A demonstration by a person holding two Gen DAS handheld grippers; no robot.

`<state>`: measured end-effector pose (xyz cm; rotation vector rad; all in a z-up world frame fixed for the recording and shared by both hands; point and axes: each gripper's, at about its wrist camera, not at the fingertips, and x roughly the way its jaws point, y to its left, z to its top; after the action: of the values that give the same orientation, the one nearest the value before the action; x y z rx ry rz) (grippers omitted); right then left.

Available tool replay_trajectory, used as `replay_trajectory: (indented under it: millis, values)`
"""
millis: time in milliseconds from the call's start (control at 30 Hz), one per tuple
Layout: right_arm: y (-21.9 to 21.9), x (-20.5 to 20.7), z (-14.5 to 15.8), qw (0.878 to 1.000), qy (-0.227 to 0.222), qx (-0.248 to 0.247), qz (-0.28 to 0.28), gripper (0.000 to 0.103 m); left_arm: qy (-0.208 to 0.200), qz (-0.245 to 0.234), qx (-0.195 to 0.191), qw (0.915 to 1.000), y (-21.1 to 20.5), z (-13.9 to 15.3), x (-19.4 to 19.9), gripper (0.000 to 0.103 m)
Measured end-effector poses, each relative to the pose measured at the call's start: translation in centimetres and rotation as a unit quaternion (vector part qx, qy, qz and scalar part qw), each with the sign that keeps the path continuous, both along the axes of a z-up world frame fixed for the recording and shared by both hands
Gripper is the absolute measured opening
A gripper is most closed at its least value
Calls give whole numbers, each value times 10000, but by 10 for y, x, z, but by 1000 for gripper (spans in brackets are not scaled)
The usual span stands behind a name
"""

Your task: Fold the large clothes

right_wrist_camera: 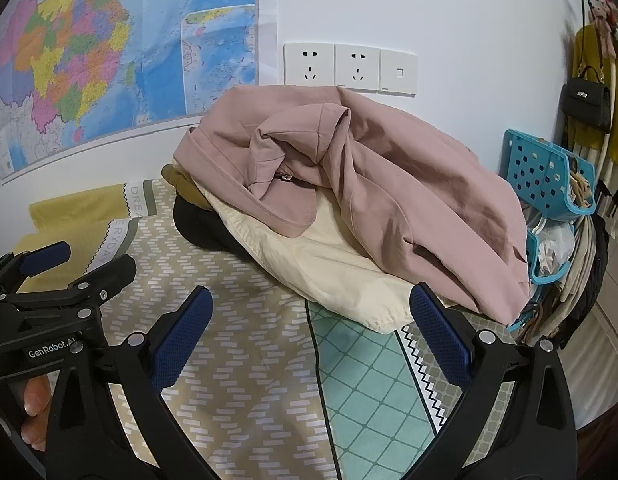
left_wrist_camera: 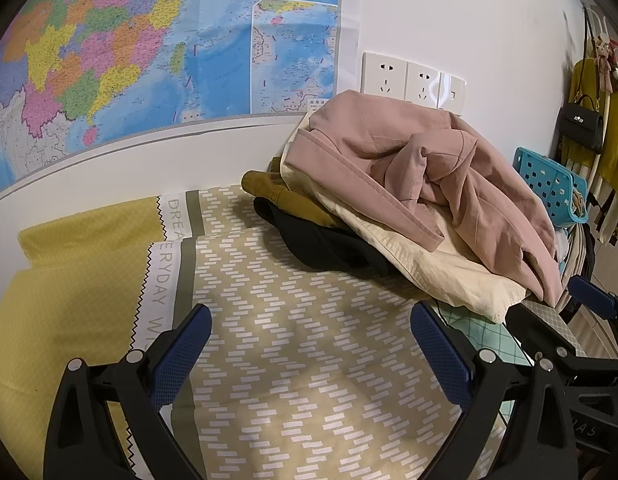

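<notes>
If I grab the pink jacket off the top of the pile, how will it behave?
The pink jacket lies crumpled and creased, so it will probably hang limp. Its bunched sleeve may trail loose. It rests on the cream garment, which might drag along.

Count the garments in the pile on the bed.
4 visible: pink jacket on top, cream garment under it, mustard one and black one at the left edge. More may be hidden underneath.

light: bright, even room light | shadows: soft, under the clothes pile (left_wrist_camera: 409, 200) | glare: white streak on wall sockets (left_wrist_camera: 433, 88) at 1 o'clock | edges: bent round, black corners | focus: sharp
</notes>
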<state>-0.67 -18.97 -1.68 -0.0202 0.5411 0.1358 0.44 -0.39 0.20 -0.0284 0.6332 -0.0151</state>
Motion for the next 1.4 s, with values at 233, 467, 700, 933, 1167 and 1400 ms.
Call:
replay_trajectory:
  millis: [233,467,700,933,1167,1400]
  values:
    - [0,2,0,10000,0,-12,-1,97,6,-9,4,10000,0,-1,3,96]
    - [1,3,1,10000,12,-29,6,97,-2,-7,0,10000,-1,-2,6,96]
    - [4,7,4,9999,-26,-110,29,97,19,-28,-15,10000,1,-3,10,96]
    - [6,14,3,9998,8,-162,67,97,72,-88,-19,9999,3,-6,16,96]
    - [7,21,5,9995,-47,-293,137,97,65,-137,-2,9999,3,-5,27,96]
    - [6,54,19,9958,-286,-860,93,97,202,-125,102,9997,5,-13,49,96]
